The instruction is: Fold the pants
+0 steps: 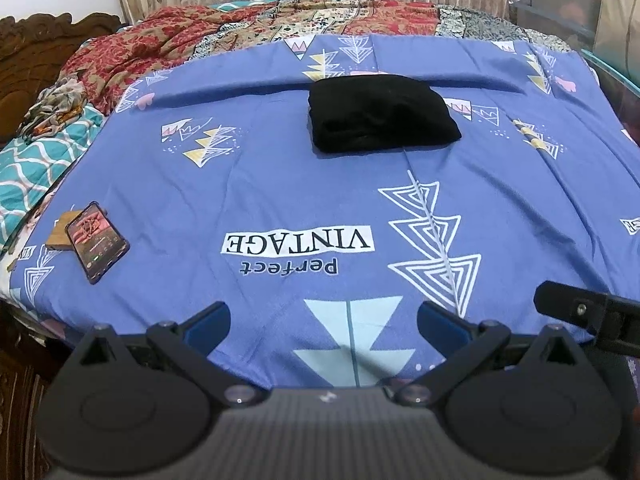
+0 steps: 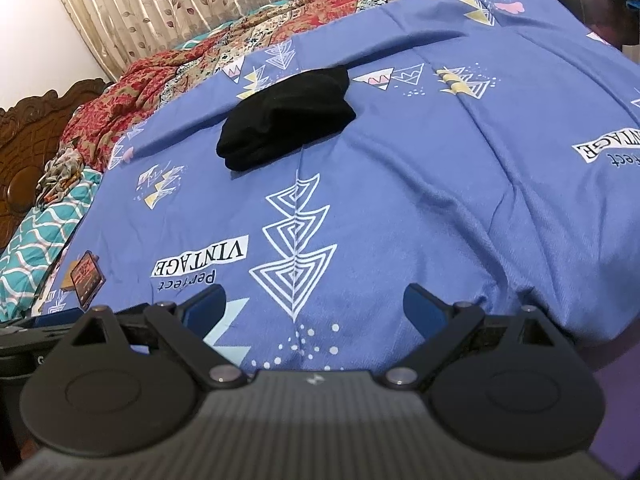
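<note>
Blue bedsheet (image 1: 280, 168) broad and bare, folded black pants (image 1: 380, 114) mid-bed, left claw (image 1: 324, 322), right claw (image 2: 314, 304) wide, empty

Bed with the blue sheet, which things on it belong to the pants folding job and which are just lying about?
Part of the job:
- black pants, folded into a bundle
- left gripper, open and empty
- right gripper, open and empty

Just lying about:
- phone, screen lit
- wooden piece under the phone
- red patterned blanket
</note>
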{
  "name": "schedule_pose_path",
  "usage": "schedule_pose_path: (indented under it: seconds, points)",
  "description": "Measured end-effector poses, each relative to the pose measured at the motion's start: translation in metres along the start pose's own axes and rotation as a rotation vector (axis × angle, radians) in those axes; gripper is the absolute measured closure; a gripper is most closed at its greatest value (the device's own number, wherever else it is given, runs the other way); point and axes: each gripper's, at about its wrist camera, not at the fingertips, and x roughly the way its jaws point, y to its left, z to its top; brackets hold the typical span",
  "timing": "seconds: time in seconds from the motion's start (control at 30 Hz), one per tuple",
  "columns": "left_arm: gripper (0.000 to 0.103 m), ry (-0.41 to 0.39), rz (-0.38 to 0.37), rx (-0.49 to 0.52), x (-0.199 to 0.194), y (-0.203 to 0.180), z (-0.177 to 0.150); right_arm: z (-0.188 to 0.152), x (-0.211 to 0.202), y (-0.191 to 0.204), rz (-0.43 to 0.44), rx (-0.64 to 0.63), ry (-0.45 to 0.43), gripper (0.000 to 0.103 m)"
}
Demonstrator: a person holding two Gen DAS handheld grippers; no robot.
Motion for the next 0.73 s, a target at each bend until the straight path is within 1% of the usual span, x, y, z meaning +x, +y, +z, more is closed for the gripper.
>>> schedule_pose_path:
  seconds: [0.53,0.6,0.67,0.73]
  points:
    - [0.000,-0.022,0.006,-0.015,-0.0017,0.0022,0.0002,0.0000,-0.0013,0.0015,0.004,-0.012,-0.010,0.006]
    - [0.000,-0.044,-0.026,-0.016,-0.0045,0.0027,-0.0011,0.0001,-0.0004,0.0014,0.005,-0.011,-0.005,0.006]
    - [0.000,-0.045,-0.083,-0.032,-0.0052,0.0057,-0.0007,0.0004,0.0004,0.0010,0.010,-0.012,0.002,0.006]
    - [0.000,-0.045,-0.116,-0.037,-0.0041,0.0055,-0.0003,-0.0003,-0.0012,-0.0006,0.008,-0.015,-0.004,0.006]
